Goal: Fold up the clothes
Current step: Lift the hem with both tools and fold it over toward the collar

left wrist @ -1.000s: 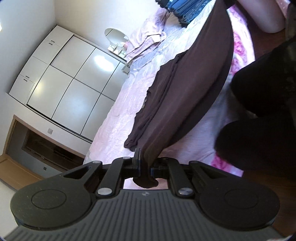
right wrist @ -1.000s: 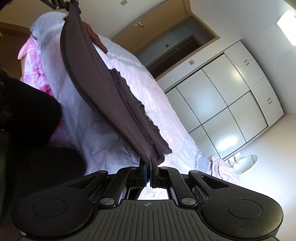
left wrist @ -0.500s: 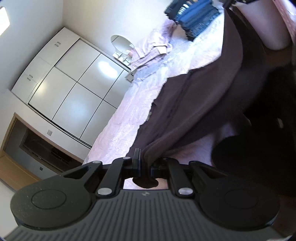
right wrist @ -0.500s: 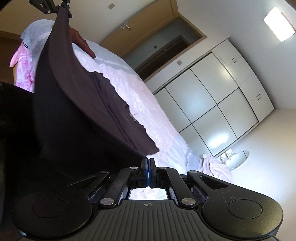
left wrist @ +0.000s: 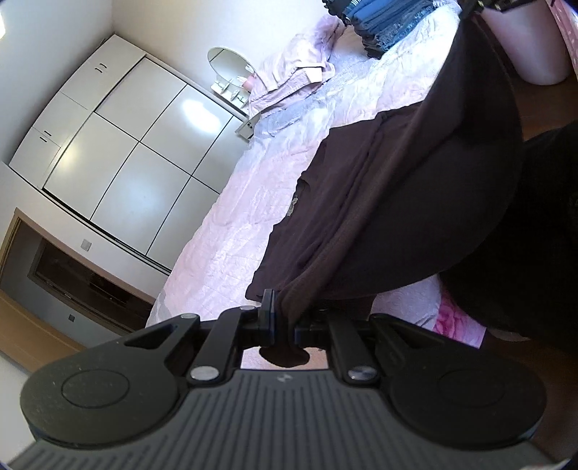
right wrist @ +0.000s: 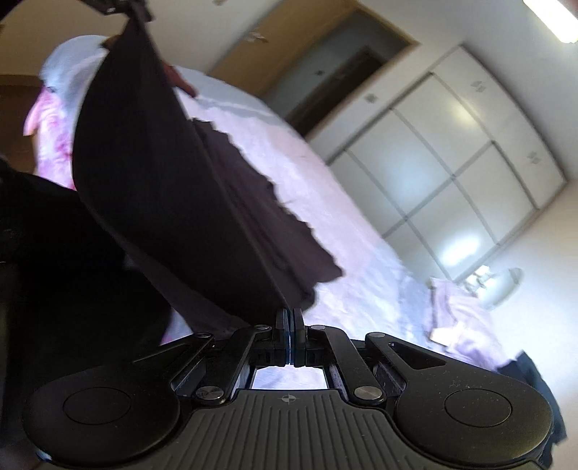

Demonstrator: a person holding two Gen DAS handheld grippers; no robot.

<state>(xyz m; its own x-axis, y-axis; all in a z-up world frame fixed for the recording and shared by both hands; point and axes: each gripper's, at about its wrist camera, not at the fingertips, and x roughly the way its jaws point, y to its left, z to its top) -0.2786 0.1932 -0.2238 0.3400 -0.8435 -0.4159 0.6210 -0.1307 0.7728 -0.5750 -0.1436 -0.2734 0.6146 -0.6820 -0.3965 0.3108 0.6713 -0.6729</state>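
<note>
Change over the last second. The dark brown fabric garment (left wrist: 415, 188), slung as a narrow band one second ago, now hangs as a broad, deep curve between the two grippers. In the left wrist view it covers more of the pale pink quilted bed cover (left wrist: 231, 231), and the stack of folded blue clothes (left wrist: 383, 21) has slid toward the upper edge. In the right wrist view the garment's slack belly (right wrist: 173, 217) bulges wider, the white panelled wardrobe (right wrist: 451, 173) has shifted, and the picture has turned blurred.
</note>
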